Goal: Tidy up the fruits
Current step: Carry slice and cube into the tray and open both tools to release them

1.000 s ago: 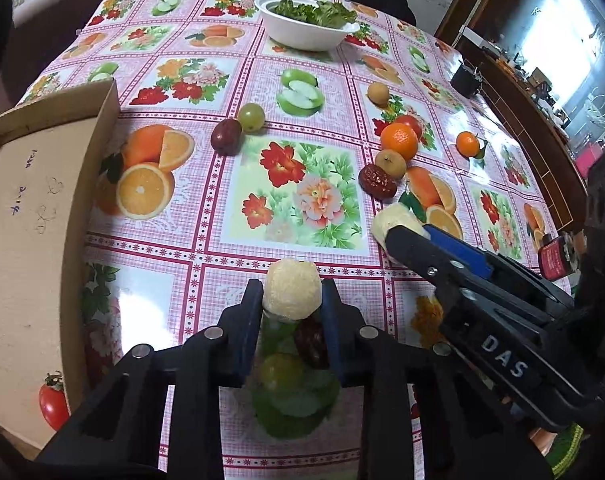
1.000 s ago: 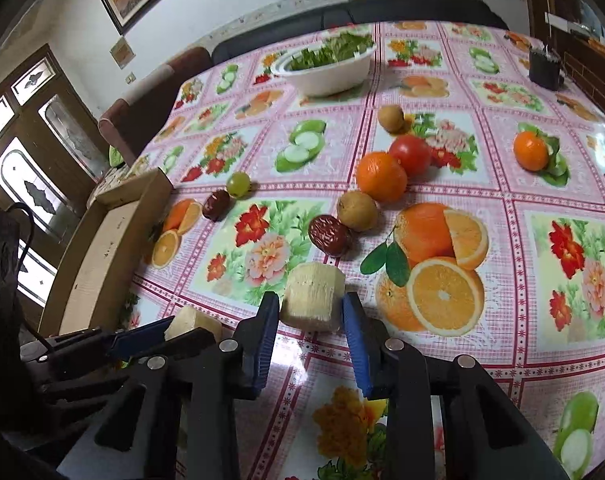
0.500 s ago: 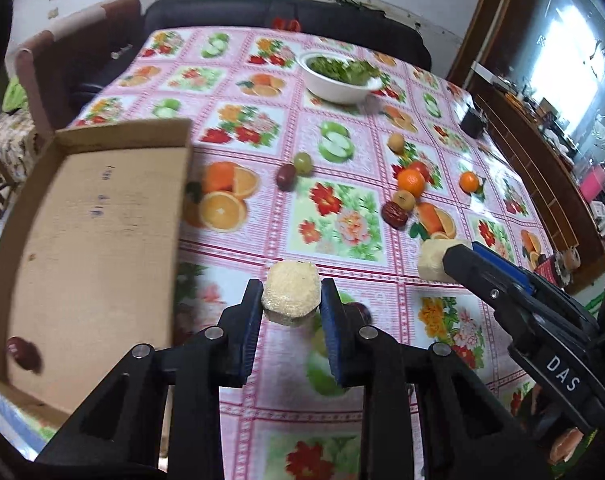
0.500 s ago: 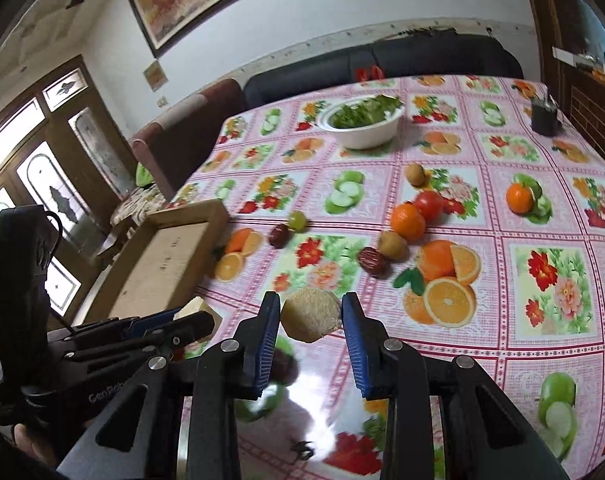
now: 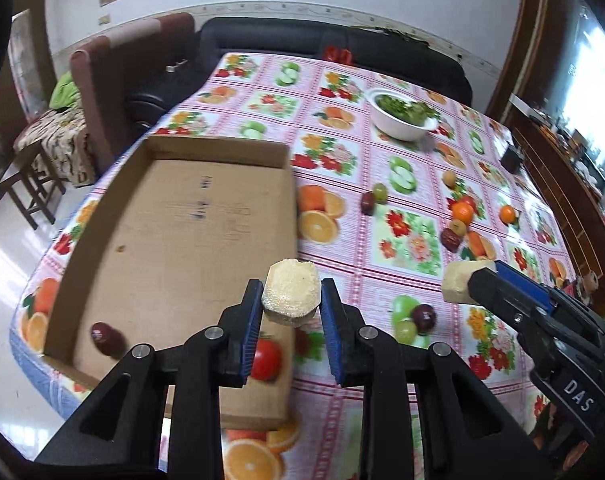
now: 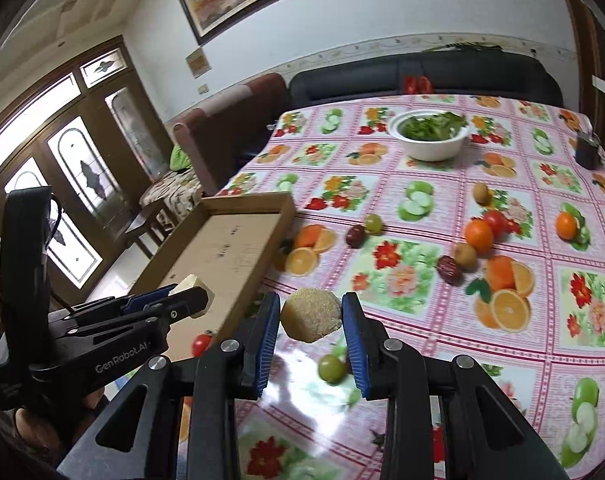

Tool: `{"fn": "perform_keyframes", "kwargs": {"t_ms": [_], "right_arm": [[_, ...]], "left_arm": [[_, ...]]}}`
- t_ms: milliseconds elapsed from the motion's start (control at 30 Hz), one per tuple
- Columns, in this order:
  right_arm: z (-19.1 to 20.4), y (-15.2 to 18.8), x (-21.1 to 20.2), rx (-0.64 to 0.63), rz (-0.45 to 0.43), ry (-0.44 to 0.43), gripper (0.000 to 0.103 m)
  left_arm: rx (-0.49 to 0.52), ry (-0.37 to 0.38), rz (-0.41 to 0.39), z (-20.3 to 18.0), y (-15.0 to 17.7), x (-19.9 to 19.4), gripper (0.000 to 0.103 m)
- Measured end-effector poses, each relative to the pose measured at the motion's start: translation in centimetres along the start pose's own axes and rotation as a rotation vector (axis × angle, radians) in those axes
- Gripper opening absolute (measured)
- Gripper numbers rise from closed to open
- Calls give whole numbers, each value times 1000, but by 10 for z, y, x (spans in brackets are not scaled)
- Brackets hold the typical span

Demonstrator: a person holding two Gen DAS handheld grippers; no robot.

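A: Left tool [image 5: 289, 312]?
B: I'm gripping a pale cut chunk [image 5: 290, 294] over the cardboard tray's [image 5: 162, 240] edge.
A: Right tool [image 6: 311, 338]?
B: I'm clamping another chunk [image 6: 311, 319], above the worktop [image 6: 422, 184].

A white bowl of greens [image 5: 400, 118] stands before a dark sofa [image 6: 422, 76].

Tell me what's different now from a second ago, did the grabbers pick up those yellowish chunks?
Yes. Both pale chunks went up off the tablecloth. The left gripper carried its chunk over the edge of the cardboard tray, and the right gripper lifted its chunk too, moving toward the tray. Both grips stayed shut on their chunks. The loose fruit and the white bowl stayed put.
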State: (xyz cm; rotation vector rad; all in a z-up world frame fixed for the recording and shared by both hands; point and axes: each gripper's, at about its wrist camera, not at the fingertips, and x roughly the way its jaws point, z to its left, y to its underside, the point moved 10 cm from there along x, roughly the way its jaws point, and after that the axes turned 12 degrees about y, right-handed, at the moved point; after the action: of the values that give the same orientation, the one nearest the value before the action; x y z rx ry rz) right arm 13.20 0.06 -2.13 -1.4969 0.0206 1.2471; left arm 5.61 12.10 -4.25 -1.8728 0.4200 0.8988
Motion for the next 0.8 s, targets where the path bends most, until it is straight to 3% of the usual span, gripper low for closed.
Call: {"fn": "perform_keyframes", "kwargs": {"t_ms": [800], "right_arm": [[92,6,22,-129,44,-107,32]], "left_arm": [[-113,-68,-14,75,9,-11,26]]}}
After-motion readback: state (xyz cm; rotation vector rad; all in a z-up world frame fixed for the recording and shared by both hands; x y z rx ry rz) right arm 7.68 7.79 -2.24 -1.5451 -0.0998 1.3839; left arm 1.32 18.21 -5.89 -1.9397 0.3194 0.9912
